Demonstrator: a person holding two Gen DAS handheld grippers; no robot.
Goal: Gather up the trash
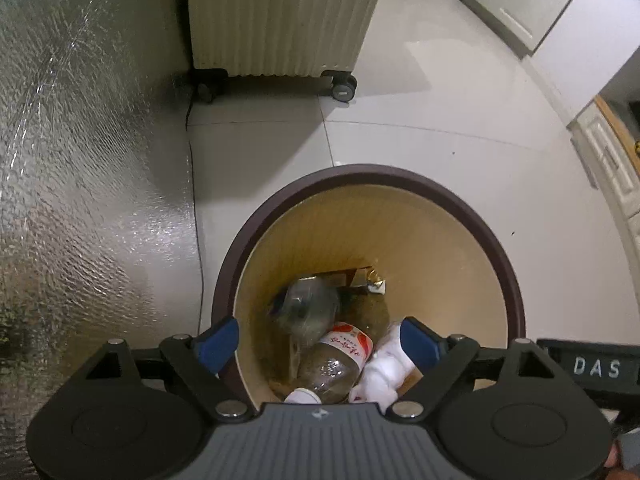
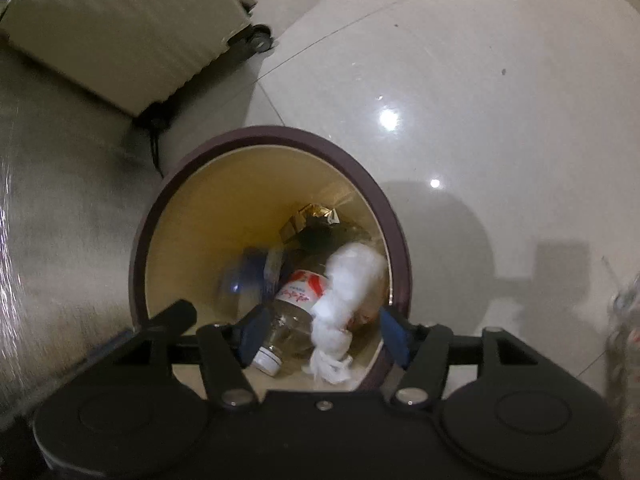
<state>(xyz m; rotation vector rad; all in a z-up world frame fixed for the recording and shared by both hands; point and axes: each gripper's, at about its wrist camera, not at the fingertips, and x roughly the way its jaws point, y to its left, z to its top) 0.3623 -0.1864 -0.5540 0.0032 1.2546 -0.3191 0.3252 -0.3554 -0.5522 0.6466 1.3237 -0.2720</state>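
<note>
A round bin with a dark brown rim and a cream inside stands on the tiled floor, seen from above in both wrist views. In it lie a clear plastic bottle with a red and white label, a crumpled white tissue, a second, blurred clear bottle and a gold wrapper. My left gripper hangs over the bin's near rim, jaws wide, nothing between its blue pads. My right gripper is open over the same bin, with the labelled bottle and the tissue below it.
A ribbed cream case on black wheels stands behind the bin. A shiny silver textured surface runs along the left. White cabinets line the far right. A blurred clear bottle shows at the right edge of the right wrist view.
</note>
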